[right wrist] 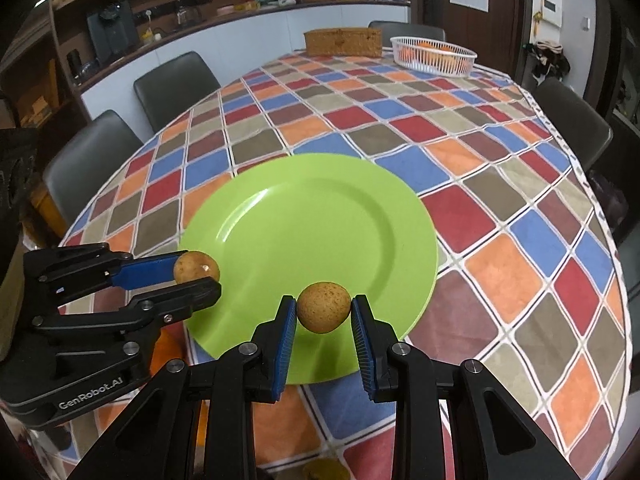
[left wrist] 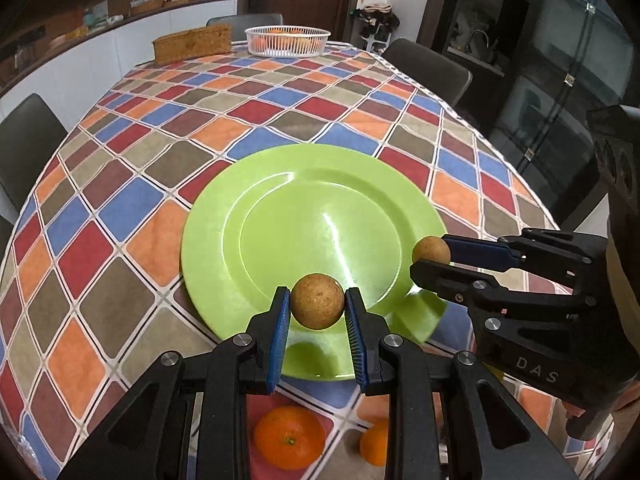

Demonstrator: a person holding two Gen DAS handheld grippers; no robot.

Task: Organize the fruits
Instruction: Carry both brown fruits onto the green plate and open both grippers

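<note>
My left gripper is shut on a small round brown fruit, held just above the near rim of the green plate. In that same view my right gripper comes in from the right, shut on a second brown fruit over the plate's right rim. In the right wrist view the right gripper pinches its brown fruit above the green plate, and the left gripper holds the other fruit at the plate's left edge.
Two oranges lie on the checked tablecloth near me, below the left gripper. A white basket with oranges and a woven box stand at the table's far end. Dark chairs ring the table.
</note>
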